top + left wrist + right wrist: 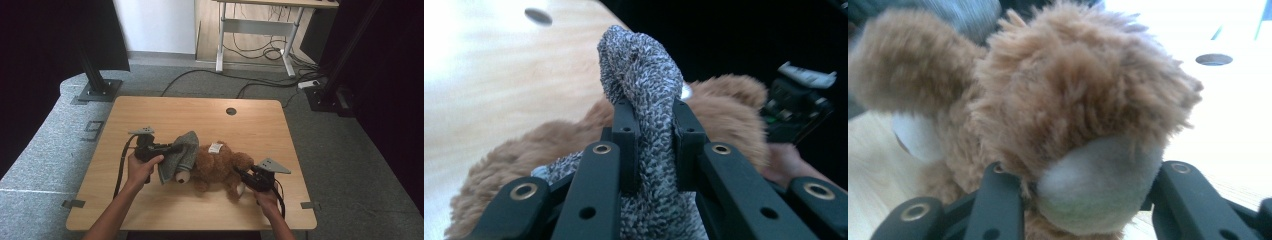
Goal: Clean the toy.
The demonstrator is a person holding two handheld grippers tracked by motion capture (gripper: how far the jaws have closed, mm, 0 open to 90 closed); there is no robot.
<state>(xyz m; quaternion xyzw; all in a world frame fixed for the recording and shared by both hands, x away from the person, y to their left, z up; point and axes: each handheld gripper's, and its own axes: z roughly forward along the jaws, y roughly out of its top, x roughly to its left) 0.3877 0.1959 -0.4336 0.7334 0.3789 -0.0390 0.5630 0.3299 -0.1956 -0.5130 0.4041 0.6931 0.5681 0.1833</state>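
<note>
Held nearest, at the table's (200, 112) front edge, a gripper in each hand: right hand (266, 199) low on the right, left hand (141, 167) a little farther in on the left.

Clamped the right gripper (246, 181) on a foot (1098, 187) of the teddy bear (217, 165), jaws closed against both sides of the pale sole, fur bulging over them in the right gripper view.

Lay along the table from left to right, that bear: muzzle at the left, legs at the right, long axis running roughly from one gripper to the other, so each hand had the end nearer to it.

Pinched the left gripper (176, 148) on a grey knitted cloth (182, 150), jaws shut on a bunched fold that rose above their tips in the left gripper view. Draped over the bear's head end, touching the fur; could not tell whether the head sat inside it or merely under it.

Judged the coming move to turn on that line: cloth to the left, foot to the right, any pull running along the bear's length.

Showed bare wood farther back, with a round hole (230, 111) near the far edge. Stood beyond, on the floor, a desk (260, 25) over loose cables (255, 50).
</note>
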